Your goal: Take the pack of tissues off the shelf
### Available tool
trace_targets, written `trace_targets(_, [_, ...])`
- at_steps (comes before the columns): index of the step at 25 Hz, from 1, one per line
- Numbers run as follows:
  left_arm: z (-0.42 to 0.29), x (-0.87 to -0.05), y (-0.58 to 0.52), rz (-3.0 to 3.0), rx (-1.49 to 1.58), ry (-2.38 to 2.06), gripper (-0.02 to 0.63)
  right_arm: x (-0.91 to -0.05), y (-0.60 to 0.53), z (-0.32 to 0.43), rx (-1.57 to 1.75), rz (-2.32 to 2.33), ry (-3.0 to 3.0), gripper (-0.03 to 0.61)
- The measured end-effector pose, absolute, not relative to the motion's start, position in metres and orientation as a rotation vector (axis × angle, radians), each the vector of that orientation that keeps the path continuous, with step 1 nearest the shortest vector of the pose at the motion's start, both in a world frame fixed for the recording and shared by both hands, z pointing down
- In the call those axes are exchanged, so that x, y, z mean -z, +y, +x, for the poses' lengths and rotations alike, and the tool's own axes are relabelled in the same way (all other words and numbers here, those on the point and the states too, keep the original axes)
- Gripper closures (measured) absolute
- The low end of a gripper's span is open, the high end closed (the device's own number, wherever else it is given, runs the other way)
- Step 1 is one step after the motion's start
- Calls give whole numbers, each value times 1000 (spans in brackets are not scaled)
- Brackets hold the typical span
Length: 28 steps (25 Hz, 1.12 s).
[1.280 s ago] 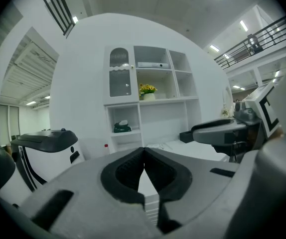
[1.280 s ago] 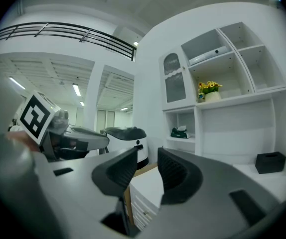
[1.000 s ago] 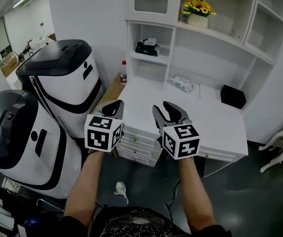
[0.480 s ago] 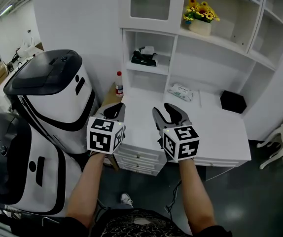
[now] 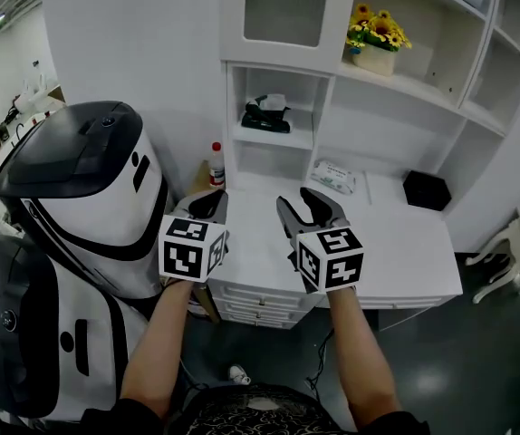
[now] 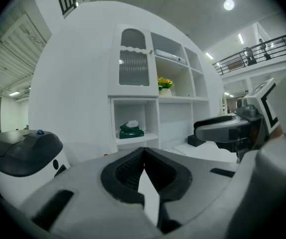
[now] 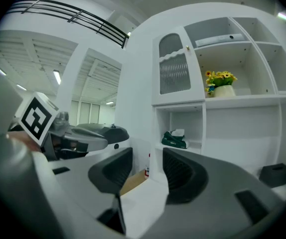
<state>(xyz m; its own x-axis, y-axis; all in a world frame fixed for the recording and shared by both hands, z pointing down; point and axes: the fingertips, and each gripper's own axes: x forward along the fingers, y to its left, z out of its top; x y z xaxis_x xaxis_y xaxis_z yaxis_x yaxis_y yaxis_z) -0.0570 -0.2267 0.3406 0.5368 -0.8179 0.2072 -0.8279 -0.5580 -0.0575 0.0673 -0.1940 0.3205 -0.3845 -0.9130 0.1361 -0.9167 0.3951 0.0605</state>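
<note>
Tongs in both hands hover over the near edge of the white counter (image 5: 405,252), side by side and not touching. The left tongs (image 5: 207,202) have their jaws together, the dark pads meeting at the tips with nothing between them, as the left gripper view (image 6: 144,156) shows. The right tongs (image 5: 307,208) have their jaws apart and opening, and the right gripper view (image 7: 148,171) shows only bare counter in the gap.

The pack of tissues (image 5: 266,114), dark green with a white sheet sticking out of its top, sits on the shelf (image 5: 274,139) in a small open cubby, ahead of and above both tongs and well apart from them. Ahead of the right tongs, a flat white pack (image 5: 334,177) lies at the back of the counter. Farther to their right stands a black box (image 5: 426,189). High above them is a pot of yellow flowers (image 5: 375,42). Just ahead of the left tongs stands a small red-capped bottle (image 5: 216,163), and to their left a large white and black machine (image 5: 88,188).
</note>
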Motion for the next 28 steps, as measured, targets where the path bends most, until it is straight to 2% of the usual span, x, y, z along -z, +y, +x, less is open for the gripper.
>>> trace_targets(28, [-81,-352,-296,2760,-338,-1363,606,-313,-279,40,41,1669,-2390,370])
